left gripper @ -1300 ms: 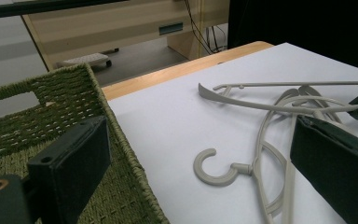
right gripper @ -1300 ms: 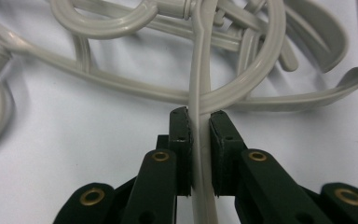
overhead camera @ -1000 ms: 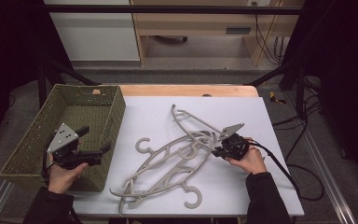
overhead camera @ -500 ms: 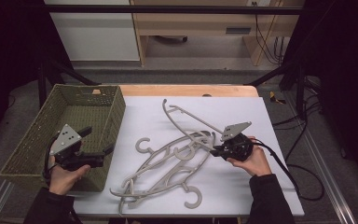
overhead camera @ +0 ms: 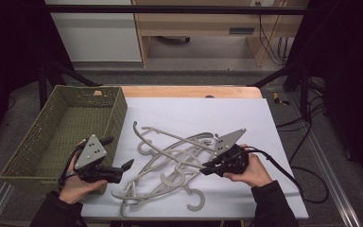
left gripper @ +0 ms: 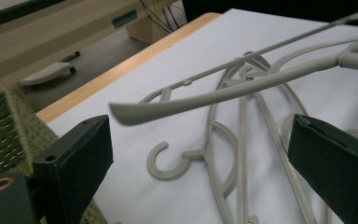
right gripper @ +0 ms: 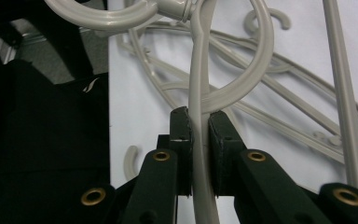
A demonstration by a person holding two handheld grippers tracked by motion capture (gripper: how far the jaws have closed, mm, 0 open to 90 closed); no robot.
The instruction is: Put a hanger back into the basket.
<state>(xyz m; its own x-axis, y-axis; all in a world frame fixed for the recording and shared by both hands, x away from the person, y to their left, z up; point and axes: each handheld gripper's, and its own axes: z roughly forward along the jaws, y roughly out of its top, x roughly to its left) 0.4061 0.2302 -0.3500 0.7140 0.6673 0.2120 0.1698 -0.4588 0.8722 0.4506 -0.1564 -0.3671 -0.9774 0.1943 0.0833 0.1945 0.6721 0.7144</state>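
Right gripper view: right gripper (right gripper: pixel 199 154) clamped on a pale grey plastic coat hanger (right gripper: pixel 200 70), lifted clear of the tangled grey hanger pile (overhead camera: pixel 170 163) on the white tabletop (overhead camera: pixel 246 118). Left gripper (left gripper: pixel 200 163) wide open, holding nothing, facing the raised arm's tip. Probably mid-transfer; next, carry leftward into the green woven basket (overhead camera: pixel 38 156) beyond.

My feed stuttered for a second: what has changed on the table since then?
The right claw, still shut on the lifted hanger, has raised it and swung its far end toward the basket. The left claw, open, has shifted toward the hangers. The hanger pile stayed put.
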